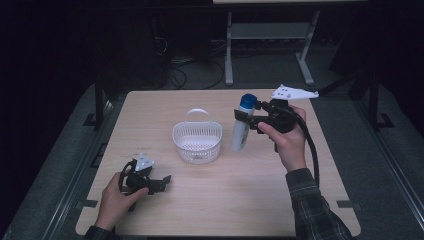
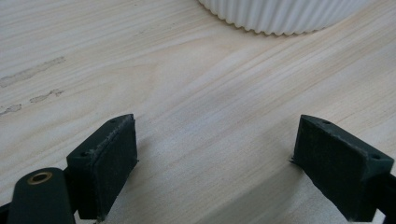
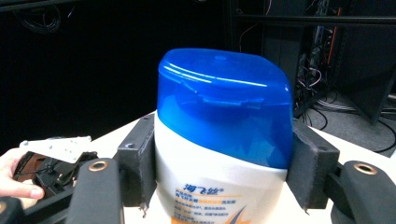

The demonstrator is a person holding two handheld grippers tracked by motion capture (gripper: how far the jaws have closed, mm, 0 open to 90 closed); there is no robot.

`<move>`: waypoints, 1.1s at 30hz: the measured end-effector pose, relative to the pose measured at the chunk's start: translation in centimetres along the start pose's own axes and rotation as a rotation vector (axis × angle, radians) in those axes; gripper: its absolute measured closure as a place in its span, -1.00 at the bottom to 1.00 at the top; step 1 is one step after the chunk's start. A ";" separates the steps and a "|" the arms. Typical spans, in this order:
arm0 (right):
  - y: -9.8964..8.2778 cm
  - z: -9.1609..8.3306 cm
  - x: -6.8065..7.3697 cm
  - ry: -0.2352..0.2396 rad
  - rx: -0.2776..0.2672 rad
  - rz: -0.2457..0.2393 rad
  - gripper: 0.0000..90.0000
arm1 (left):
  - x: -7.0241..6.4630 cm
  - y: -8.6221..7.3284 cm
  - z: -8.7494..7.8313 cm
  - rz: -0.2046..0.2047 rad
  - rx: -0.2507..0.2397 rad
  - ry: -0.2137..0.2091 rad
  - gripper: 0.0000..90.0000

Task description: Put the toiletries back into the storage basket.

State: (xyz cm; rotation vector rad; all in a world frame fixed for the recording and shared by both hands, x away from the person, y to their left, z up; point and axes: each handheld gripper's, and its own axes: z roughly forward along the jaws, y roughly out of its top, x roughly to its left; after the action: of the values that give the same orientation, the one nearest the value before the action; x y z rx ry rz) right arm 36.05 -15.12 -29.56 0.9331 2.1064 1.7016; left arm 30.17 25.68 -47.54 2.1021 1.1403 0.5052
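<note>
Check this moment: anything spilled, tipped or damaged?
Nothing stands out. The bottle hangs upright with its blue cap shut, clamped in the right hand-held gripper; the white basket stands level.

I note a lit worktop (image 1: 220, 200) against dark surroundings, overall dim and soft. Glare streaks cross the blue cap (image 3: 224, 102). Faint shadows lie beneath my left claw (image 2: 215, 158).
</note>
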 end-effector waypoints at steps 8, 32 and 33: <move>0.9 1.4 0.0 0.004 0.004 -0.009 -0.21 | 0.0 0.0 0.0 0.000 0.000 0.000 -0.72; 2.3 5.4 0.6 0.022 0.028 -0.032 -0.21 | 0.0 0.0 0.0 0.005 0.000 -0.010 -0.72; 2.3 5.6 0.6 0.023 0.030 -0.034 -0.21 | 0.0 0.0 0.0 0.005 0.000 -0.010 -0.72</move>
State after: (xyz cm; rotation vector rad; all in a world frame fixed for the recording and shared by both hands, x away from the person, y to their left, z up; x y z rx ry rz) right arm 39.57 -10.16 -28.75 0.8857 2.1553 1.6766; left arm 30.15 25.65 -47.53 2.1057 1.1293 0.4962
